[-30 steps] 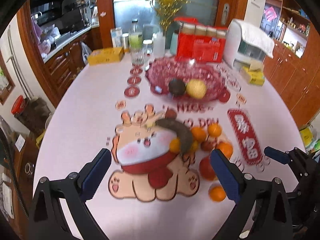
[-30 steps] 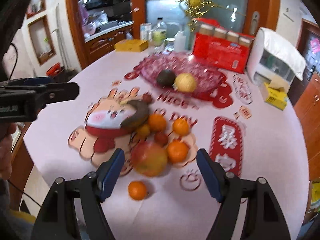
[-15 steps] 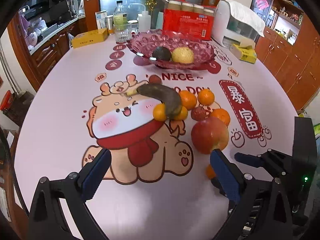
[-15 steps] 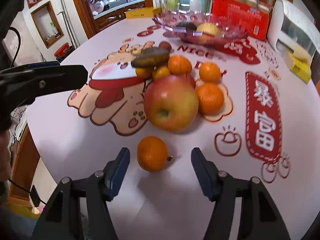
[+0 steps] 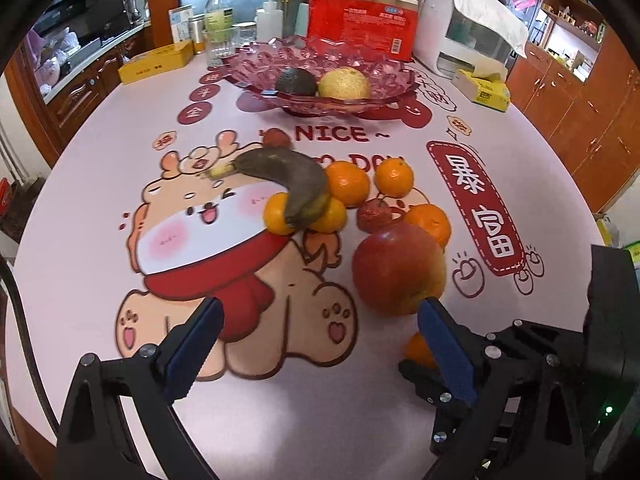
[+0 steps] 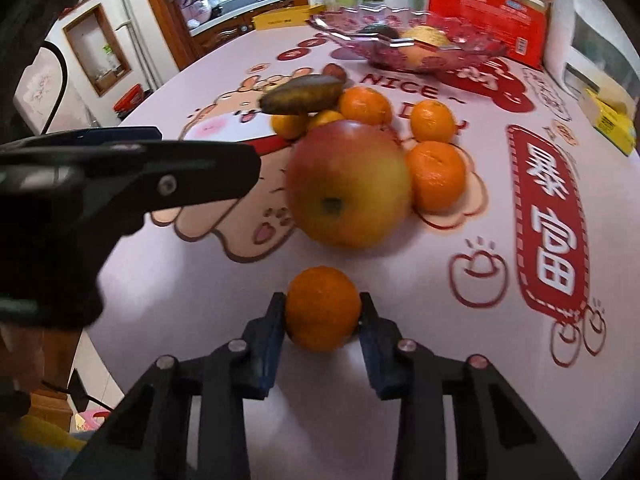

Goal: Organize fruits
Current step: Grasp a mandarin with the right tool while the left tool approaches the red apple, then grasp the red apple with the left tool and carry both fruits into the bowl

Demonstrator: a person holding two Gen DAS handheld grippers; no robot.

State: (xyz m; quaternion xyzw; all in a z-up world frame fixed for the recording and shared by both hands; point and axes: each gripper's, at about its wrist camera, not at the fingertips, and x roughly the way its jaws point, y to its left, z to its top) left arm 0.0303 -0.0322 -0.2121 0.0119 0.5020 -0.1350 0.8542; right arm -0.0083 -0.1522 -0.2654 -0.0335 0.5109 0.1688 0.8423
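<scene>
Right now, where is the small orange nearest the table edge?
In the right wrist view, the small orange sits between the right gripper fingers, just in front of the big apple.

a printed table (image 5: pixel 100 184) bears loose oranges (image 5: pixel 348 183), an apple (image 5: pixel 398 268), a banana (image 5: pixel 288 180), a bowl (image 5: pixel 320 68), boxes (image 5: pixel 156 62).

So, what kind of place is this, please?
Probably a home dining area beside a kitchen: a table with a festive printed cover, a glass fruit bowl, wooden cabinets and a kitchen counter behind.
</scene>
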